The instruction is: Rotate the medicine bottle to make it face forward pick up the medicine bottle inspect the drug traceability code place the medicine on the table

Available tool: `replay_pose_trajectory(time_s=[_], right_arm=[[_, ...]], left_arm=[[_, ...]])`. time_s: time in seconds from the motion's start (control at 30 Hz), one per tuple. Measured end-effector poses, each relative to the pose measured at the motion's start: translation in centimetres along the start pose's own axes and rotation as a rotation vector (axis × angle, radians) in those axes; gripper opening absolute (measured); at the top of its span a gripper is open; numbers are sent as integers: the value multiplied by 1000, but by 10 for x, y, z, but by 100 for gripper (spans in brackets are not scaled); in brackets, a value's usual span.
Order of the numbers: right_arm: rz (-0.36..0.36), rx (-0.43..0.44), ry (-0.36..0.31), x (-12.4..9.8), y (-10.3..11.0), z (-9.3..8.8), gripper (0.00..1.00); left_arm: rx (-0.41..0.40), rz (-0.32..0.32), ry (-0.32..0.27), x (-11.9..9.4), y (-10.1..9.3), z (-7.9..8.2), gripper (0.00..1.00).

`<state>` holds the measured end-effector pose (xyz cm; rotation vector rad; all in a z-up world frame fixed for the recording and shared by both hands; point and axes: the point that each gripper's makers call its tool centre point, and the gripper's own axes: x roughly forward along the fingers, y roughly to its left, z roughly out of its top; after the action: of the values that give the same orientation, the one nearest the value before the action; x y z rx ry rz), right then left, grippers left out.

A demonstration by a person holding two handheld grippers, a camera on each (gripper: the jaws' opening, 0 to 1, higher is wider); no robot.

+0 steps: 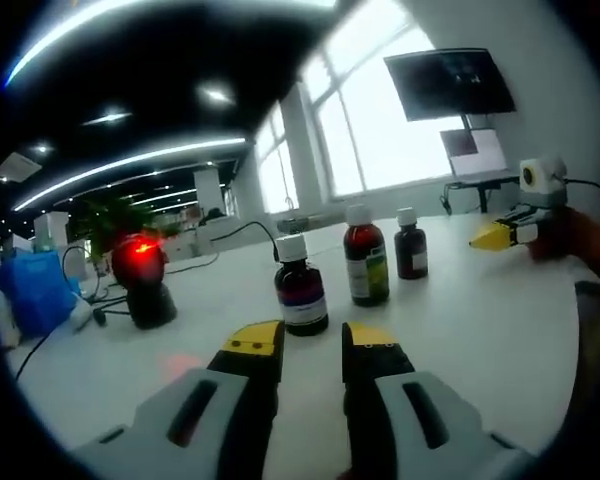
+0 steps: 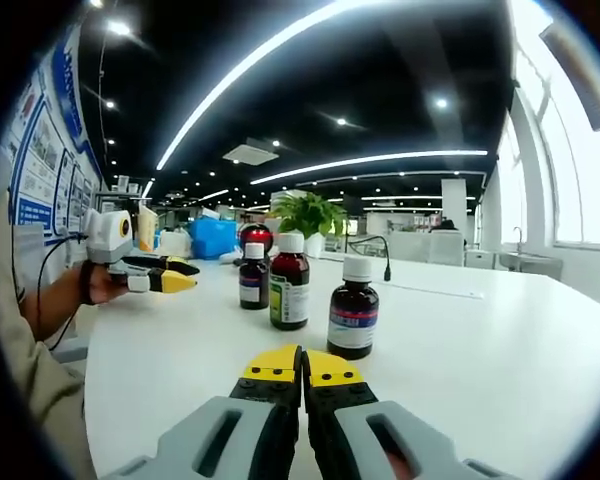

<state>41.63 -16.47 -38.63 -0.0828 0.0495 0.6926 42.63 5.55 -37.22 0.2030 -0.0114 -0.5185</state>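
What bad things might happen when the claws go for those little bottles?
1. The three medicine bottles stand close in a row, so a claw reaching for one might knock its neighbour over.
2. The left claw is open near the closest bottle; a push instead of a grip might tip it.
3. The right claw is shut and must open first.

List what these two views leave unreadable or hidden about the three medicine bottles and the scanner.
- Label text and any traceability code on the three medicine bottles: too small and blurred in both views.
- Scanner: red glare washes out its head in the left gripper view; in the right gripper view the middle bottle covers most of it.
- Right gripper jaws meet; left gripper jaws stand apart, empty.
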Motion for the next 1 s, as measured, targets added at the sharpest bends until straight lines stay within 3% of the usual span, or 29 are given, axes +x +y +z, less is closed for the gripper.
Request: replay_pose_trajectory(time_s=[0.2, 0.47, 1.0], right_arm=[[6, -21, -5, -1, 3, 1, 0], [6, -17, -9, -1, 5, 2, 0], [1, -28, -2, -1, 5, 1, 0]], left_arm=[[26, 2, -34, 13, -3, 18, 18], [30, 6, -35, 26, -7, 23, 22], [44, 69, -65, 58, 5, 43, 27]])
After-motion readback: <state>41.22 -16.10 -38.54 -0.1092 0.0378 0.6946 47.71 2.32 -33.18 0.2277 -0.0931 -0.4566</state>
